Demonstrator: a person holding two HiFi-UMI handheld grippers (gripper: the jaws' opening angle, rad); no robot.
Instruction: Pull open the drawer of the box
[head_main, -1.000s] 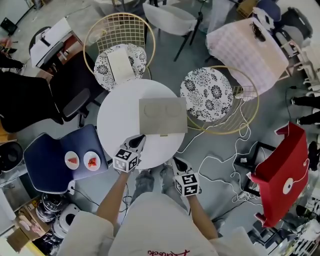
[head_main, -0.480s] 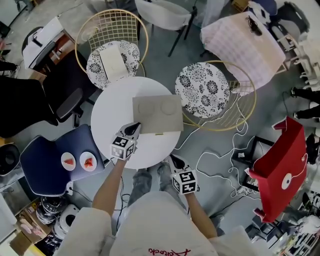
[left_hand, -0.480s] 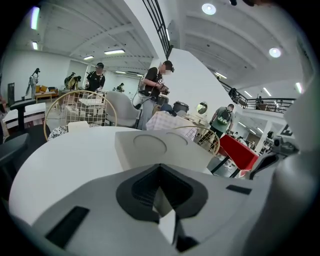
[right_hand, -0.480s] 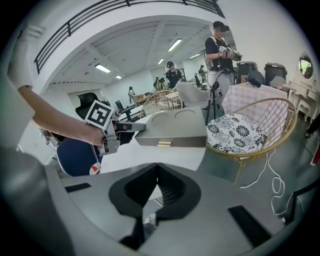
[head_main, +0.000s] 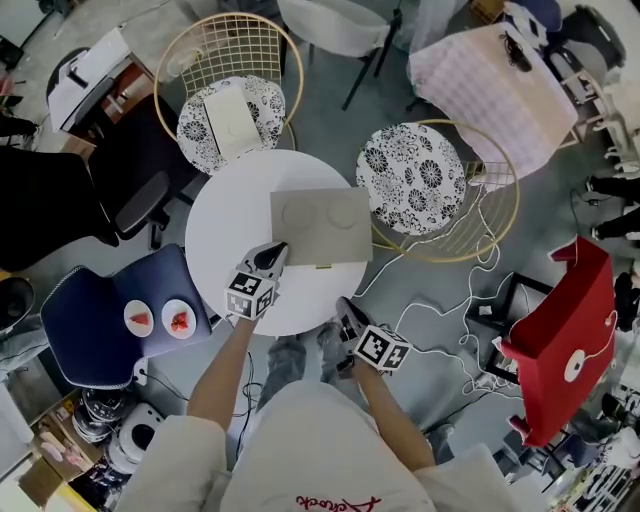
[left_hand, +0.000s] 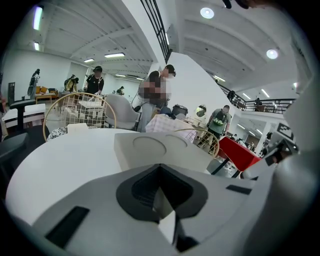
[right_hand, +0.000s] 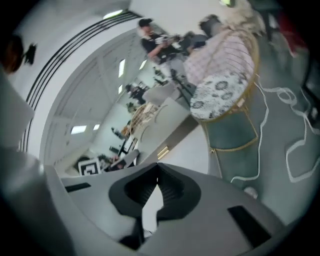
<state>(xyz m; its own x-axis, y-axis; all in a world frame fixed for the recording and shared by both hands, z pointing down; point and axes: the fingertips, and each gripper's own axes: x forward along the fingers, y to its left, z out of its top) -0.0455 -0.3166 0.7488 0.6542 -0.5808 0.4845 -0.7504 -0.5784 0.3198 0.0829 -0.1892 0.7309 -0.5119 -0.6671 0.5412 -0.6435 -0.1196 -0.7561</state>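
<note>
**Head view.**
- Box (head_main: 320, 228): flat, grey, two round embossings on the lid. It lies on the round white surface (head_main: 225, 230), toward its right side.
- Drawer (head_main: 322, 263): faces the person and sits flush. A pale pull tab (head_main: 325, 267) shows at the near edge. Contents not visible.
- Left tongs (head_main: 272, 253): over the surface, tips just beside the box's near-left corner. Their place against the box is unchanged from half a second ago.
- Right tongs (head_main: 343, 306): off the surface, just beyond its near rim. They have turned and edged up toward that rim within the last half second.
- Judged: the reach for the pull has started and the pull itself has not.
- Two plates (head_main: 145, 320) on a navy chair (head_main: 110, 315), each carrying a red morsel.

**Left gripper view.**
- Left tongs (left_hand: 160, 170): clenched, tips meeting, nothing between them.
- Box (left_hand: 165, 150): straight ahead and near, not touched.

**Right gripper view.**
- Right tongs (right_hand: 157, 177): clenched and empty.
- The box (right_hand: 167, 117) and its pull tab (right_hand: 162, 151) lie ahead across a strip of bare surface (right_hand: 192, 145).
- Judged: these tongs must release before they can take the tab.
</note>
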